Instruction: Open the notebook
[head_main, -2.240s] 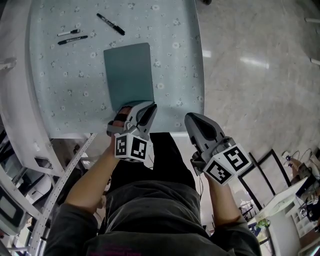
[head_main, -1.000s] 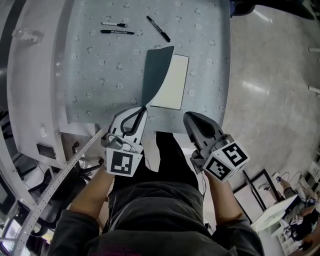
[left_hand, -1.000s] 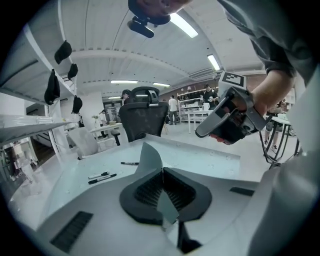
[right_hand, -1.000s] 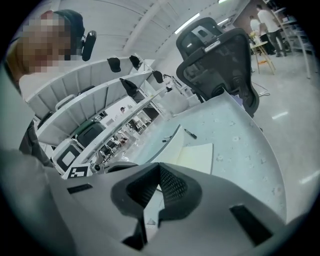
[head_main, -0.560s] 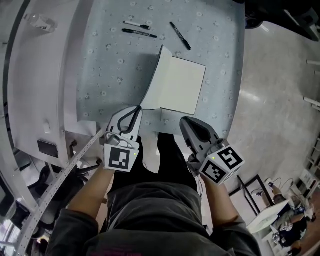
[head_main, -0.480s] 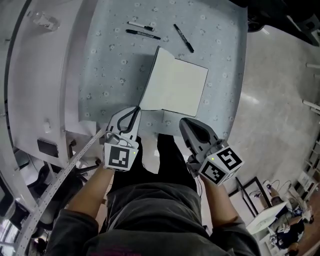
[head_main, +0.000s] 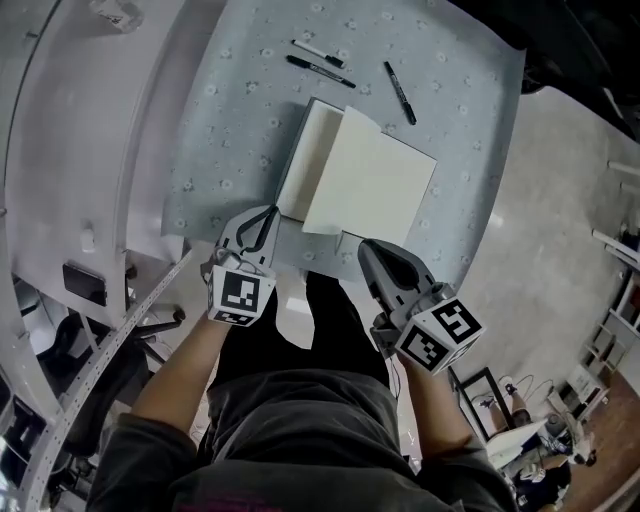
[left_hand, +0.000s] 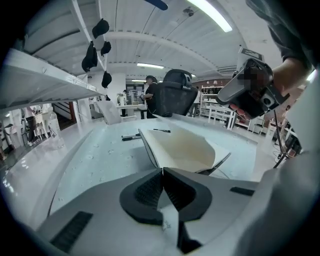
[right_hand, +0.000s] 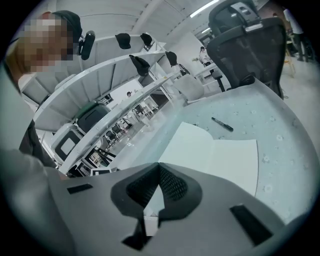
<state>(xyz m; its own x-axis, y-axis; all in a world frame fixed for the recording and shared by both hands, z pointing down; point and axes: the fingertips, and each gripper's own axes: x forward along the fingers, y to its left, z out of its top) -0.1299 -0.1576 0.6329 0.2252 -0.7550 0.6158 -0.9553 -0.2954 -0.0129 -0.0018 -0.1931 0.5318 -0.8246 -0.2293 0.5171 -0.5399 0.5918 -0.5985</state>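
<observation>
Table (head_main: 225, 120) w/ pale blue flowered cloth is running away from the person. Its near edge is sitting right under both gripper tips. Left of the notebook (head_main: 365, 180) a wide bare strip of cloth is lying free as far as the table's left edge, where a white curved shelf (head_main: 90, 150) is closing that side off. On the right there's only a narrow strip of cloth, then the edge is dropping to shiny floor (head_main: 545, 230). On the far side three markers (head_main: 318, 70) are lying beyond the notebook, apart from it.

Notebook is lying open nr the near edge, approx btwn the two grippers, w/ blank cream pages showing. In the left gripper view its left leaf, w/ dark cover, is standing tilted up and the page is curving, not flat.

Left gripper (head_main: 270, 212) is pointing at the notebook's near left corner, just beside it. Its jaws are pressing together w/ nothing btwn them; can't tell if the tip is touching the paper. Right gripper (head_main: 366, 246) is hovering at the near edge, jaws likewise closed together and empty.
</observation>
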